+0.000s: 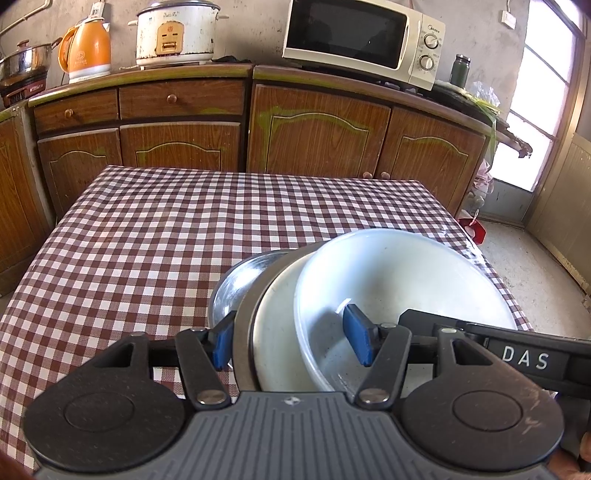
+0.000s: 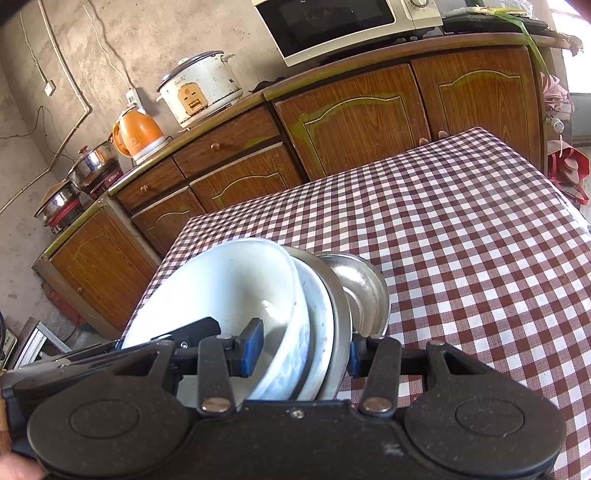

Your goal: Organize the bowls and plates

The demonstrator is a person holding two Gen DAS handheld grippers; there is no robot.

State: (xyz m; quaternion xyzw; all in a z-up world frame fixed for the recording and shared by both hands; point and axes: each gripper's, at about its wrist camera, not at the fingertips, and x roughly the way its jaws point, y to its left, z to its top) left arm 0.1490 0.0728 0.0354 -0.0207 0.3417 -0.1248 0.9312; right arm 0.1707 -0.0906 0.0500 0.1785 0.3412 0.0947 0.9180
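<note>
Left wrist view: left gripper [image 1: 291,343] clamped across nested stack rim, white bowl [image 1: 399,280] inside enamel plate [image 1: 275,325], steel bowl [image 1: 240,284] outermost. Right gripper [image 2: 301,350] grips same stack [image 2: 280,302] above checkered tablecloth [image 2: 461,240].

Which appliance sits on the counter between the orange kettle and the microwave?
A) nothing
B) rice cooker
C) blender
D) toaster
B: the white rice cooker stands on the counter right of the kettle and left of the microwave.
</note>
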